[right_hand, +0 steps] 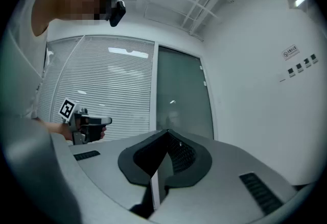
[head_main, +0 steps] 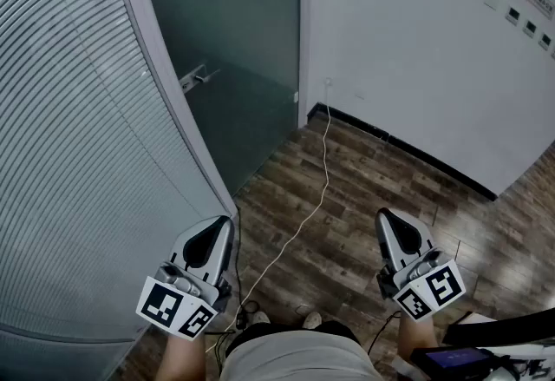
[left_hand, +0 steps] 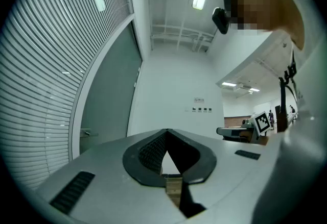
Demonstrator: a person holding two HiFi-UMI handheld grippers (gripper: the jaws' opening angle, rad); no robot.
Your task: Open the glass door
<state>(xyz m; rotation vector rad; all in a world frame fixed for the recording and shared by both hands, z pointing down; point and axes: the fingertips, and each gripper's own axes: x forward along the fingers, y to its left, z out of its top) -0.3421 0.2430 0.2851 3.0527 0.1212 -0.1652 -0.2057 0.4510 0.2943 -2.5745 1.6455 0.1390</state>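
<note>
The frosted glass door (head_main: 234, 41) stands ahead at the top centre of the head view, with a metal lever handle (head_main: 198, 75) on its left side. Both grippers hang low, well short of the door and apart from it. My left gripper (head_main: 227, 221) is shut with nothing between its jaws. My right gripper (head_main: 381, 214) is shut and empty too. In the left gripper view the jaw tips (left_hand: 167, 130) meet, and the door (left_hand: 110, 95) and its handle (left_hand: 87, 133) lie to the left. The right gripper view shows its closed tips (right_hand: 166, 131) below the door (right_hand: 181, 95).
A glass wall with slatted blinds (head_main: 69, 154) runs along the left, next to the door. A white wall (head_main: 416, 41) with switches (head_main: 529, 19) closes the right side. A white cable (head_main: 303, 223) trails across the wood floor (head_main: 364, 188). A dark device (head_main: 451, 359) sits at the bottom right.
</note>
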